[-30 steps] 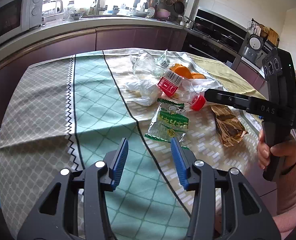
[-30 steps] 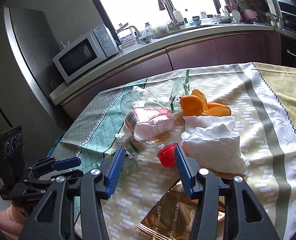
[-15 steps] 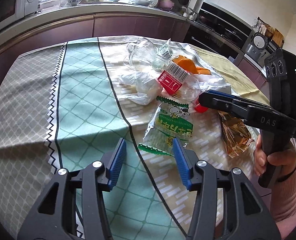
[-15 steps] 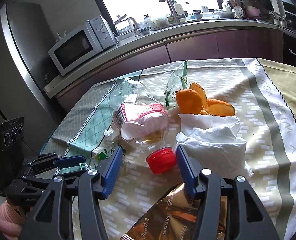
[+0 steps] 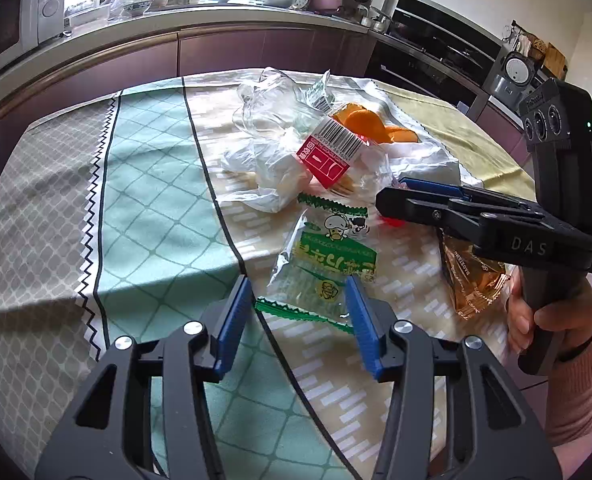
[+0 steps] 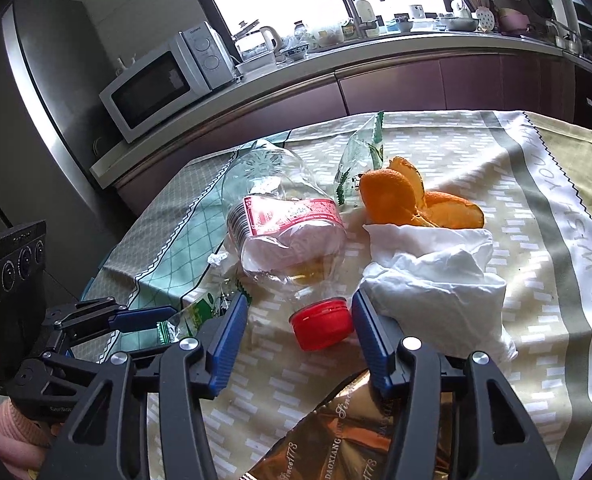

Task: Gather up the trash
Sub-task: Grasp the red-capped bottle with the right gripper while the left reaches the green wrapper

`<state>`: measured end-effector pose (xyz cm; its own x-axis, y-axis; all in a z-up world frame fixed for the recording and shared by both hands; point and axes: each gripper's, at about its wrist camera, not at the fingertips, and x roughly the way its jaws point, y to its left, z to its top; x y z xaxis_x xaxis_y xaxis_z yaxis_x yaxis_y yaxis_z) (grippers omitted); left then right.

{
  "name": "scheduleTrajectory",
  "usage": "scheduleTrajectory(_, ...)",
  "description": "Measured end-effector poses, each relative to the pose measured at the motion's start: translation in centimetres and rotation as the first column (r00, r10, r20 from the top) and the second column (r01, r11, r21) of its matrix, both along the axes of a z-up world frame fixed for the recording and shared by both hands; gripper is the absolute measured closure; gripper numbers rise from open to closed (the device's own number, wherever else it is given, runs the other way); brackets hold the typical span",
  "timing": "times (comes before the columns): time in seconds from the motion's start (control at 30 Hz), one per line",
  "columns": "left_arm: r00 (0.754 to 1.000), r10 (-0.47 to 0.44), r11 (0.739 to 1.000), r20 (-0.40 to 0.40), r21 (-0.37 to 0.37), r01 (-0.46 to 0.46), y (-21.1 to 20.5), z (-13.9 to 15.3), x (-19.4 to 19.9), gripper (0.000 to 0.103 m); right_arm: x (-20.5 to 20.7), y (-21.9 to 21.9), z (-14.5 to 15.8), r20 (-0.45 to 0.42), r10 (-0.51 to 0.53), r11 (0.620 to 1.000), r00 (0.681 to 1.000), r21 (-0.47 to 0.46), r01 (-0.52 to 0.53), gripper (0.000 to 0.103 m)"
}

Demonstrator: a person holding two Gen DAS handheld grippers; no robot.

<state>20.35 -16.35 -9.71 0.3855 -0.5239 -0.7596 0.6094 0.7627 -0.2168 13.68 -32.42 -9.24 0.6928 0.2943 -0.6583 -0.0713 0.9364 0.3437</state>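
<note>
Nothing collected yet: bottle (image 6: 287, 236), green wrapper (image 5: 328, 260), gold wrapper (image 5: 472, 276), tissue (image 6: 432, 276) and peel (image 6: 412, 204) all lie on the counter (image 5: 143, 208). Left hand-held gripper (image 5: 299, 312) closing around the green wrapper, not gripping; right hand-held gripper (image 6: 299, 332) straddles the red cap (image 6: 322, 328), gaping.

Gold wrapper (image 6: 336, 440) cut by bottom edge.

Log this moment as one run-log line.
left gripper: closing, astride green-and-clear plastic snack wrapper, no grip | right gripper: open, flanking red cap of crushed clear plastic bottle
</note>
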Motion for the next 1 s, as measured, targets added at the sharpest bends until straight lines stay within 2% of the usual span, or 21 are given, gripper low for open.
scheduleTrajectory(0.13,1.000,0.006,1.000,-0.001,0.010,-0.006,-0.2,-0.1,0.1,0.061,0.2,-0.1,0.0,-0.001,-0.004,1.000,1.000,0.015,0.004,0.050)
scheduleTrajectory(0.23,1.000,0.016,1.000,0.002,0.021,-0.016,-0.4,-0.1,0.3,0.067,0.2,0.0,-0.1,-0.001,-0.003,1.000,1.000,0.009,0.003,0.051)
scheduleTrajectory(0.3,1.000,0.021,1.000,0.005,0.020,-0.021,-0.3,0.0,0.3,0.073,0.2,0.0,-0.1,0.000,-0.005,1.000,1.000,0.016,0.005,0.067)
scheduleTrajectory(0.37,1.000,0.023,1.000,-0.001,0.009,-0.023,0.0,0.1,0.3,0.078,0.2,-0.2,-0.2,-0.004,-0.001,1.000,1.000,0.026,0.001,0.073)
scheduleTrajectory(0.5,1.000,0.026,1.000,0.005,-0.018,-0.026,0.6,0.5,0.0,0.086,-0.1,-0.2,-0.1,0.007,-0.003,0.999,1.000,0.033,0.003,0.073)
scheduleTrajectory(0.8,0.998,0.020,0.998,0.062,-0.059,-0.016,1.6,2.3,-1.6,0.093,-1.2,-0.9,1.5,0.078,-0.028,0.997,0.997,0.080,0.022,0.073)
scheduleTrajectory(1.0,0.995,0.040,0.996,0.092,-0.079,-0.033,3.2,3.5,-2.3,0.094,-1.7,-1.4,2.0,0.111,-0.049,0.990,0.993,0.140,0.033,0.073)
